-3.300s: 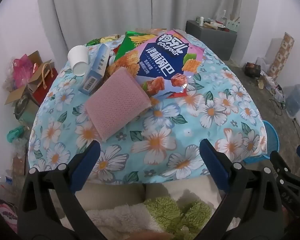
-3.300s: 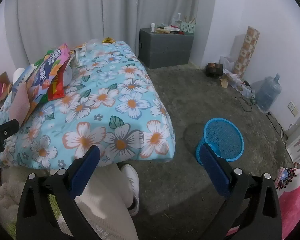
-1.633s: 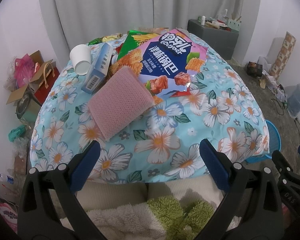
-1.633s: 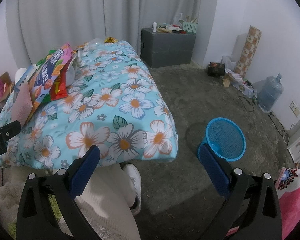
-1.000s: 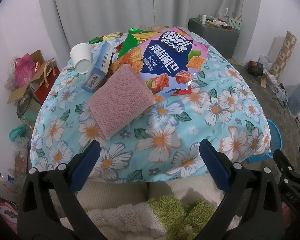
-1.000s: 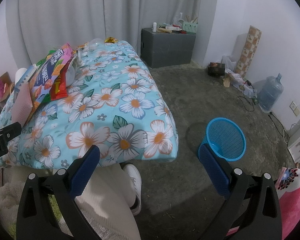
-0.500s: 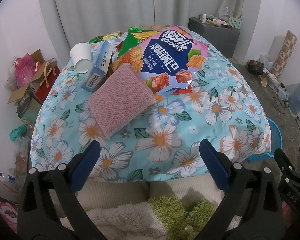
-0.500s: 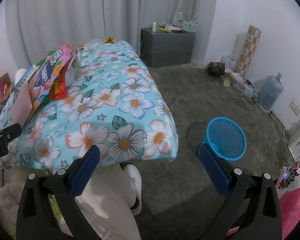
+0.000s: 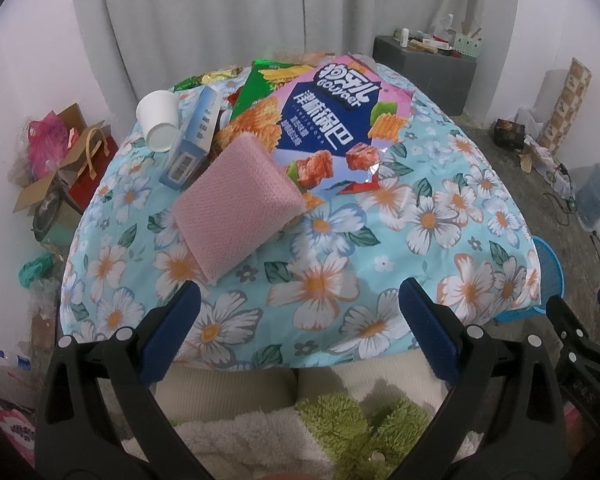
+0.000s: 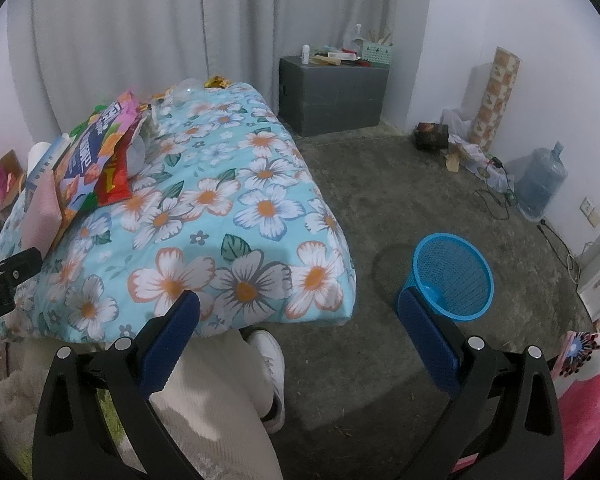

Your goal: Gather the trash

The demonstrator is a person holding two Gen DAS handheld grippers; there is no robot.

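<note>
Floral cloth, blue w/ white-orange flowers, covers the whole desk (image 9: pixel 340 280) and hangs over its edges, so the trash sits on a soft, slightly domed top. All of it is bunched at the far left end, prob. dumped in one heap: big pink-and-navy snack bag (image 9: pixel 332 128) on top, a green bag (image 9: pixel 260 80) poking out behind it, a pink textured pad (image 9: pixel 236 208) leaning against the bag's near edge, a light-blue carton (image 9: pixel 194 140) tilted beside that, and a white paper cup (image 9: pixel 160 124) on its side at the far left.

Blue mesh bin (image 10: pixel 454 276) stands on the concrete floor, off the desk's right corner, apart from the pile; looks empty bar a small scrap. So nothing seems collected yet.

Left tool (image 9: pixel 300 312) hovers over the near edge, released, blue pads wide apart, aimed at the heap. Right tool (image 10: pixel 300 316) is likewise spread and empty, angled toward the bin side, likely ready for drop-offs.
</note>
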